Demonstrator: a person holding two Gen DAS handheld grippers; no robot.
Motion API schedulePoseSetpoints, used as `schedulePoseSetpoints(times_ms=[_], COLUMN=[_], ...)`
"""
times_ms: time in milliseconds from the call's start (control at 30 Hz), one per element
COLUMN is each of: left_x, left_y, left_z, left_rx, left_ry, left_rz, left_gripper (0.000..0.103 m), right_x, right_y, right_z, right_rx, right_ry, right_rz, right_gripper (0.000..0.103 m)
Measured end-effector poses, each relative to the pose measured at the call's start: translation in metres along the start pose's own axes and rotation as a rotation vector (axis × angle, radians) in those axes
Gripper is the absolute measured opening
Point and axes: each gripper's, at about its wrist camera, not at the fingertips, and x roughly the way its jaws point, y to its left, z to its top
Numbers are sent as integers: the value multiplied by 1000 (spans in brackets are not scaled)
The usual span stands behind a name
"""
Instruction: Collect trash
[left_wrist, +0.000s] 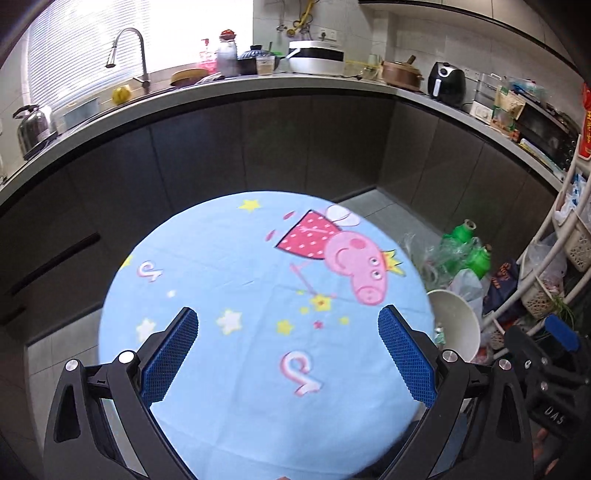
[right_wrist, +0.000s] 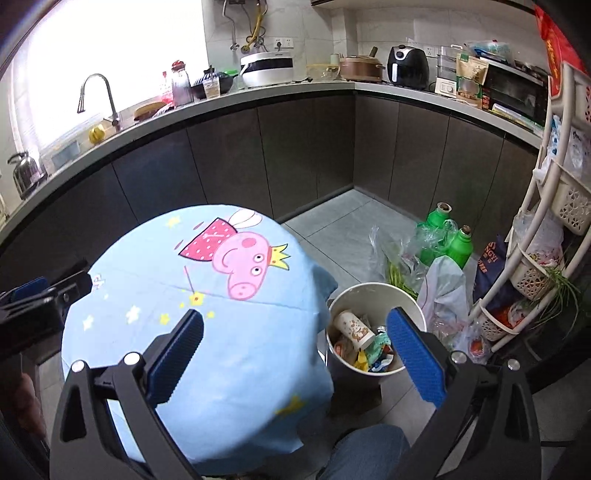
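While both grippers hung over the table: nothing was held in either.
Left gripper (left_wrist: 288, 326): jaws stood wide apart above the blue cartoon tablecloth (left_wrist: 236, 280), nothing between them.
Right gripper (right_wrist: 295, 332): jaws likewise spread and empty, one finger over the cloth, the other over the bin's rim.
Trash: already lying in the white bin (right_wrist: 373, 290) on the floor, a paper cup (right_wrist: 354, 328) tilted on top of crumpled wrappers (right_wrist: 380, 350).
Tabletop: no loose litter showed on the cloth (as far as either camera reached).
Key relation: the bin stood just beside the table's right edge, below and ahead of the right gripper, so that hand was judged the nearer; from the left wrist view only part of the bin showed past the table.
Nearby: green bottles (right_wrist: 448, 236) and plastic bags (right_wrist: 441, 291) sat on the floor beyond the bin.
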Motion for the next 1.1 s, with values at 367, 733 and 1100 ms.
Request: schedulePoseSetpoints(times_ms=[367,733,1100], left_x=[-11,-17,-19], left_y=[50,61,58], left_z=[-38,-46,-44], left_rx=[-14,-22,-18], left_ry=[44,45,42], left_rz=[70,75,71], left_gripper=[94,94,94], right_x=[-10,-9,-10], right_y=[62,76,76], right_z=[-14,-15,-14], right_rx=[-110,-137,-134], right_ry=[14,19,15], right_rz=[-30,-34,-33], right_gripper=[99,99,99])
